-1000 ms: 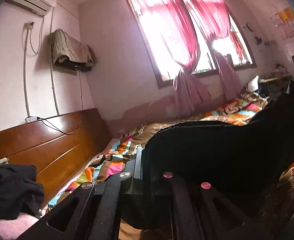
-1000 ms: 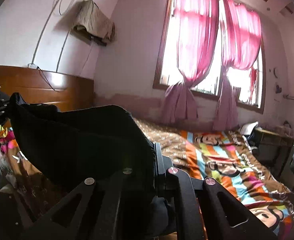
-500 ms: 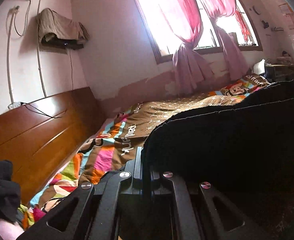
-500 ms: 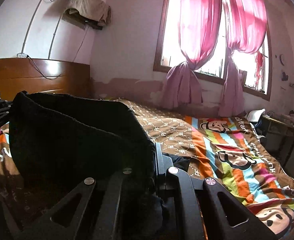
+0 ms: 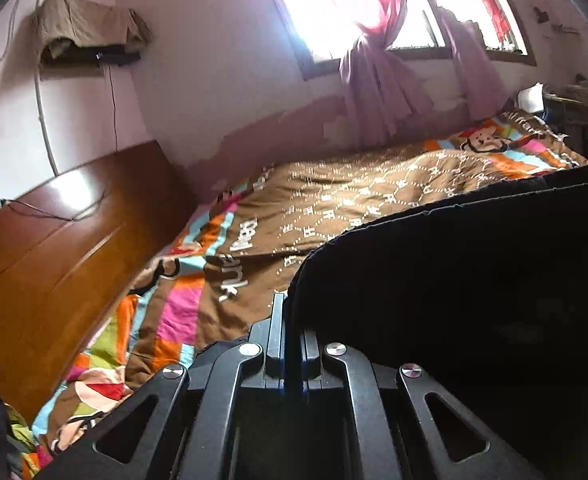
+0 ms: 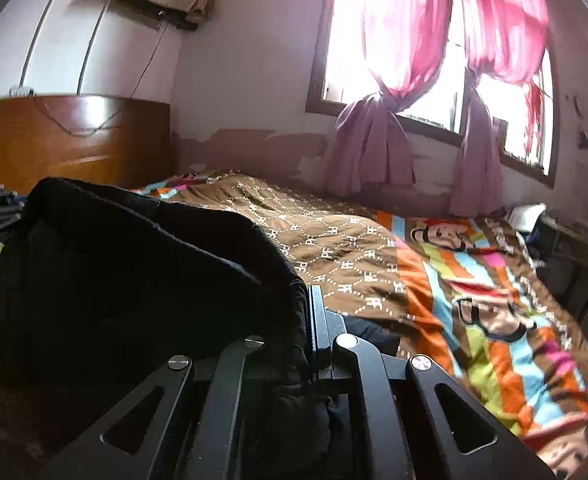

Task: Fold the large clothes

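Both grippers have tipped lower since a second ago, so the colourful cartoon-print bedspread (image 5: 222, 280) now fills more of each view and the pink curtains (image 6: 405, 40) are cut off at the top. Left black two-finger gripper (image 5: 290, 320) is clamped tight on one edge of the large black fabric garment (image 5: 473, 280), and the right black two-finger gripper (image 6: 309, 320) pinches another edge of it (image 6: 134, 272). Between them the cloth hangs stretched above the bed, arching up from each pair of fingers. Its lower part is lost in shadow and runs out of frame, so its shape and how much touches the bedspread cannot be made out. At the left edge of the right wrist view, the other gripper shows only as a dark sliver. A wooden headboard (image 5: 54, 240) stands behind, partly hidden.
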